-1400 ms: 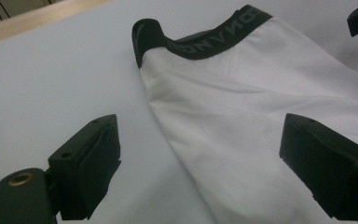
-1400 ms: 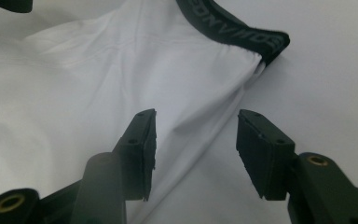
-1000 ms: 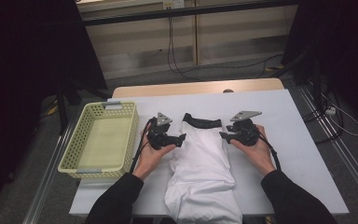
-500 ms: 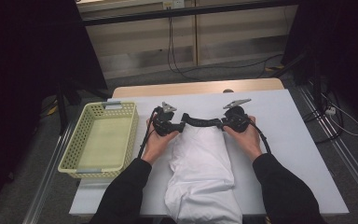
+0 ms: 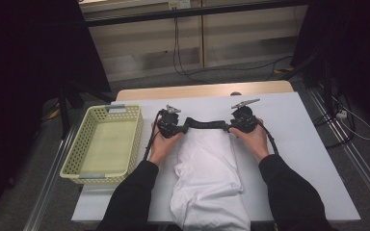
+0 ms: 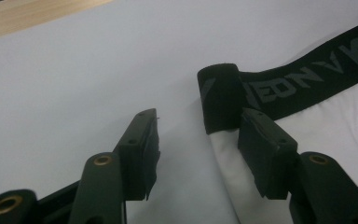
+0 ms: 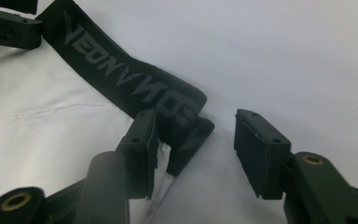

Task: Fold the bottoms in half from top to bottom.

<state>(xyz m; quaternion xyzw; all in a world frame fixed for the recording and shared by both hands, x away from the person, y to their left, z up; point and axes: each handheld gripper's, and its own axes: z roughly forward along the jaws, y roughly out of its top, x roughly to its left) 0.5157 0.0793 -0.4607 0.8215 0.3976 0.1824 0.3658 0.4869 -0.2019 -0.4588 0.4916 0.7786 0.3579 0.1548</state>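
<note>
White garment [image 5: 207, 178] laid lengthwise on the worktop [image 5: 298, 144], black lettered waistband [image 5: 206, 124] at the far end, just right of the yellow basket [image 5: 107, 140].

Left tongs [image 5: 172, 126] at the waistband's left corner, right tongs [image 5: 241, 123] at its right corner. Both moved up since a second ago: then resting lower on the white cloth, beside the waistband's curled ends; now at the band itself, which lies stretched out nearly straight between them instead of bunched in an arc.

Left tongs [image 6: 196, 140] spread wide, nothing clamped: folded-over end of the waistband [image 6: 219, 95] just ahead of the right-hand jaw, bare worktop [image 6: 74, 84] between and beyond the jaws. Right tongs [image 7: 196, 140] likewise spread, nothing clamped: waistband corner [image 7: 177, 105] touching or just behind the left-hand jaw, doubled over on itself, empty gap to the other jaw.

Meaning for the work, as a judgement: band pulled flat and released, or about to be gripped at both corners — not decidable from the open jaws alone. Either way, top edge now squared up, a fair starting line for folding the garment. Corners not yet flat: both ends turned under. Likely next need: closing each pair on a corner and drawing outward, or a fold toward the near end. Basket empty, so stowing clearly not yet begun.
</note>
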